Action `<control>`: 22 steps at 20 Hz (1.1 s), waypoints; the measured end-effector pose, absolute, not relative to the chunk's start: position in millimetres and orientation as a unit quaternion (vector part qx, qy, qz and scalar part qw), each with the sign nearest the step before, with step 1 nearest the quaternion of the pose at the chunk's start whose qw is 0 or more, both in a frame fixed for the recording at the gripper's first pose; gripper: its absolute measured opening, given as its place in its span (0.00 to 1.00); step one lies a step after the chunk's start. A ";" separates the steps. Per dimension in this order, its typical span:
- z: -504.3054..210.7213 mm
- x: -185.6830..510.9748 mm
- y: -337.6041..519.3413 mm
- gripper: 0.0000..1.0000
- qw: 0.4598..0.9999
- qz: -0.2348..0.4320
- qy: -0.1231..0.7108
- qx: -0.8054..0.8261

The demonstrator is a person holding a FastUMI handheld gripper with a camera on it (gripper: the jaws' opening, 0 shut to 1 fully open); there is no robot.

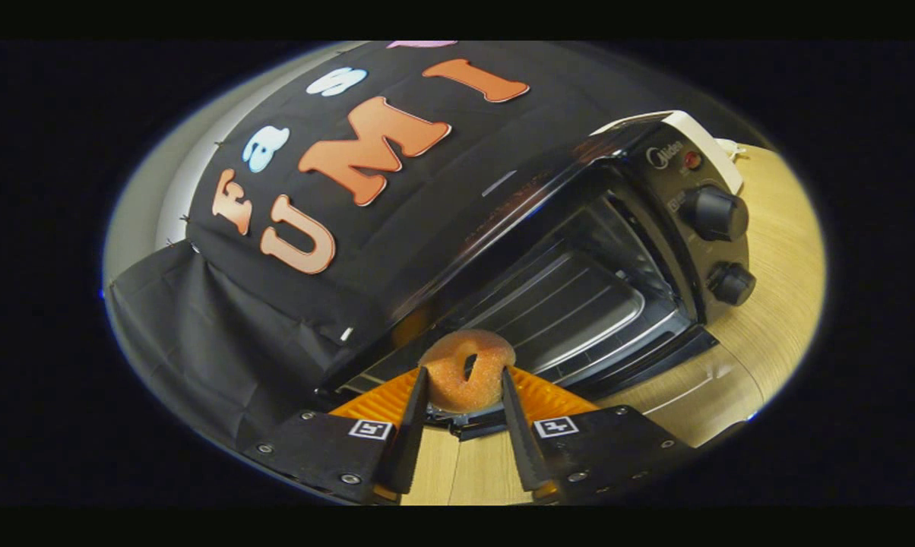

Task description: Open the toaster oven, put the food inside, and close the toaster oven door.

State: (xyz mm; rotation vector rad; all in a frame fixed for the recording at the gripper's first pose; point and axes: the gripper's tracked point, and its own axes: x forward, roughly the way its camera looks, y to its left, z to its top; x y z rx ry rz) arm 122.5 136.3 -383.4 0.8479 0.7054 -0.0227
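My tongs (466,374): held in my hand, the two fingers closed in on a doughnut, one pressing each side, so the tongs are holding it.
Doughnut (466,368): round, sugar-dusted, orange-brown, with a hole in the middle; it stands on edge between my fingertips, raised off the table.
Toaster oven (579,251): black, just beyond the doughnut, seen at a slant because my tongs are tilted.
Oven door (659,357): folded down and open; its front edge lies just ahead of my fingertips.
Oven inside (571,304): a shiny metal tray with raised ribs sits in the cavity.
Controls: two black knobs on the panel beside the cavity, the upper knob (714,213) larger than the lower knob (732,283), and a small red light (692,159) above them.
Table (777,258): pale wood grain, under the oven and under my tongs.
Wall (222,327): black cloth hanging behind and beside the oven.
Unsure: whether the doughnut touches the door's edge, I cannot tell from this angle.
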 end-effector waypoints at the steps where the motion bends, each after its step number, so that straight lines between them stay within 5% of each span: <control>1: -387.9 125.0 137.4 0.53 0.850 -0.013 0.340 0.403; 6: -399.2 138.4 122.1 0.55 0.882 -0.039 0.323 0.340; 11: -399.2 137.4 118.0 0.76 0.900 -0.041 0.317 0.295; 22: -342.9 62.8 129.9 0.95 0.923 0.045 0.333 0.189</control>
